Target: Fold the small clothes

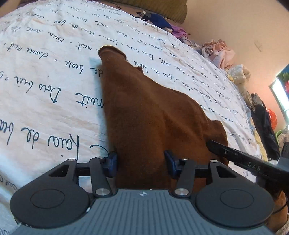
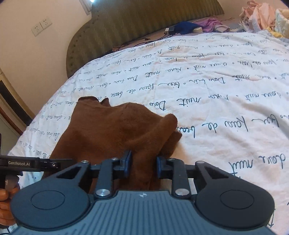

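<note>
Both tilted down, each hand-held gripper [image 1: 140, 163] [image 2: 143, 165] straddles the brown garment [image 1: 153, 117].

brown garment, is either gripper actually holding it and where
The brown garment sits between the fingers of both the left gripper and the right gripper, at its near edge; whether either grips it cannot be told.

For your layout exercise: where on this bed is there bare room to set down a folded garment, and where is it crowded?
Bare bedspread lies open between the brown garment and the far clothes pile, and also left of the garment in the left wrist view. It is crowded along the headboard, where blue and purple clothes and cables lie.
</note>
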